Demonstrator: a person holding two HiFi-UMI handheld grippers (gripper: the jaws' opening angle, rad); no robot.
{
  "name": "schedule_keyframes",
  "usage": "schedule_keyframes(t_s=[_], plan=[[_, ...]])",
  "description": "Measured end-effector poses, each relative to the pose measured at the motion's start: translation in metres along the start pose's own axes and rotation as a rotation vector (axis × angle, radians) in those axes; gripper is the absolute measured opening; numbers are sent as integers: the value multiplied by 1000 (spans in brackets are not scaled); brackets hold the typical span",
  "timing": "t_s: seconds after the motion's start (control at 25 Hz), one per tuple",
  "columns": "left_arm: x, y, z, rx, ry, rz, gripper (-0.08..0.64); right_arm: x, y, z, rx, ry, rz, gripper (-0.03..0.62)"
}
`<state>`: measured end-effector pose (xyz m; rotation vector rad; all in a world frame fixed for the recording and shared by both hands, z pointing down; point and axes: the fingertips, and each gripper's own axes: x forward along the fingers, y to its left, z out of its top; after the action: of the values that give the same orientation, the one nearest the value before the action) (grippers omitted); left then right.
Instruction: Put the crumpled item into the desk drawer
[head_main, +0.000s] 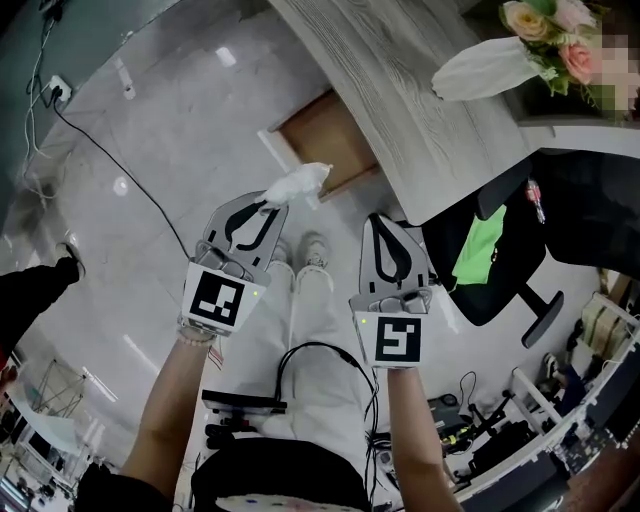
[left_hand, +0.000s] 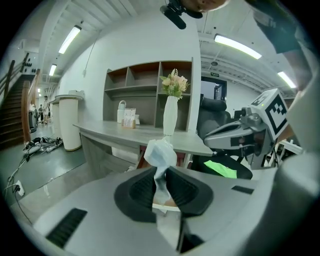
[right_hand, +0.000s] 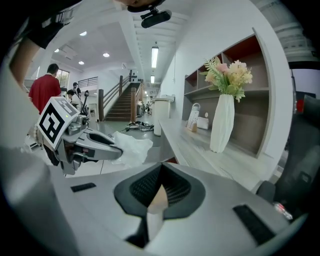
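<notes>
Left gripper (head_main: 266, 208) jaws pinch the crumpled item (head_main: 298, 183) by its tail only; slippage could drop it short of the drawer (head_main: 322, 140) at one o'clock. Right gripper (head_main: 380, 222) closed, empty.

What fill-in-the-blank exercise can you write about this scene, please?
1. The left tool grips a crumpled tissue of ____ colour.
2. The jaws of the right tool are ____, with nothing between them.
3. The white flower vase stands on the ____.

Missing words: white; shut; desk.
</notes>
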<state>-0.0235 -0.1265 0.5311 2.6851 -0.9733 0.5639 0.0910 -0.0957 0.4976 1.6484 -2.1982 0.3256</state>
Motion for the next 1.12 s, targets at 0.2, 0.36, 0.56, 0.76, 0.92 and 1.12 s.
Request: schedule_keyframes(t_s=[0.2,0.36,0.56,0.76,0.92,1.12], plan=[[22,-5,-19,35,47,-46,61,5,0,-13,12,11,1,3],[42,-7,-35,54,88,-91,61,11,-2,-23,0,23,-4,3],[70,-10,-50,91,143,-156,61,18,-6,-33,-8,36,-3,3],[93,-13,-68,111,233,-221,63,21,-7,-38,5,35,-10,3],[106,-13,-79,167,301,-256,63,23,-8,-41,14,44,-13,3],[120,-18,-93,220,382,-325,64,24,-8,-46,37,51,-23,3]])
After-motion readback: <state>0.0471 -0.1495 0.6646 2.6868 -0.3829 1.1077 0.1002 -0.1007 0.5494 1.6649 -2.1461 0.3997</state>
